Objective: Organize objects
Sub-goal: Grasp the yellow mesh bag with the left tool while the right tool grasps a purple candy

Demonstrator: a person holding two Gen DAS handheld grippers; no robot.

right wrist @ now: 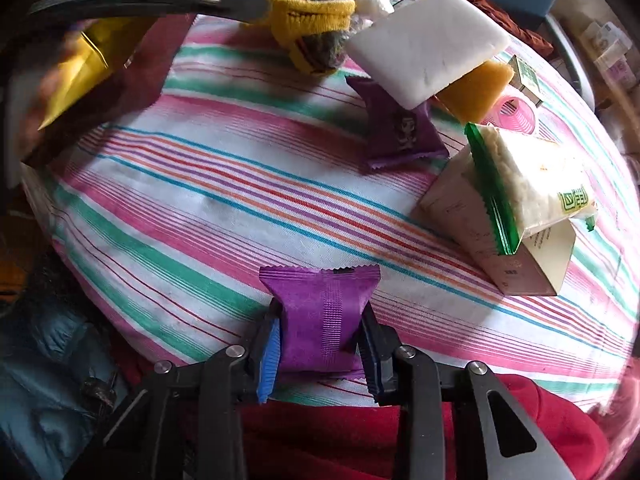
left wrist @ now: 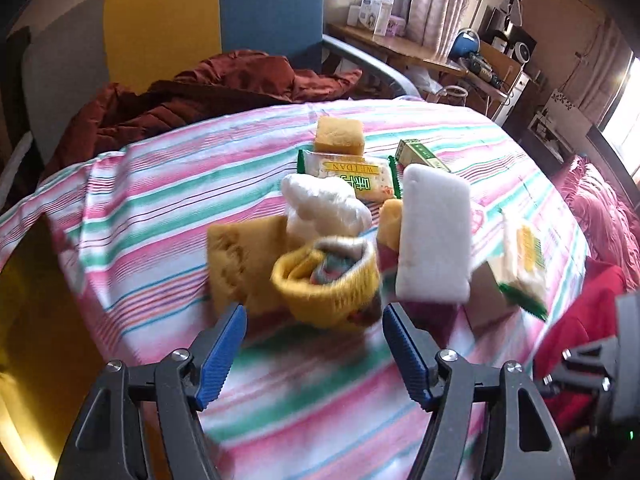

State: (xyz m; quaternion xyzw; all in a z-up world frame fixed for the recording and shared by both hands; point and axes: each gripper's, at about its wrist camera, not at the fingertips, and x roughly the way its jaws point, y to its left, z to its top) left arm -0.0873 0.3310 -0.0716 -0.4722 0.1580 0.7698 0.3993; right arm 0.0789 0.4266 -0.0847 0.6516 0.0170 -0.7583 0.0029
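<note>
Purple foil: the right gripper is clamped on a purple snack packet at the near edge of the striped cloth. The left gripper hangs, fingers apart and empty, before the yellow rolled sock mid-cloth.

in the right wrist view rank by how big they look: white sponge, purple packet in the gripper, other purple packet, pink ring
1. white sponge
2. gripped purple packet, enlarged by nearness
3. other purple packet
4. pink ring, partly hidden
</note>
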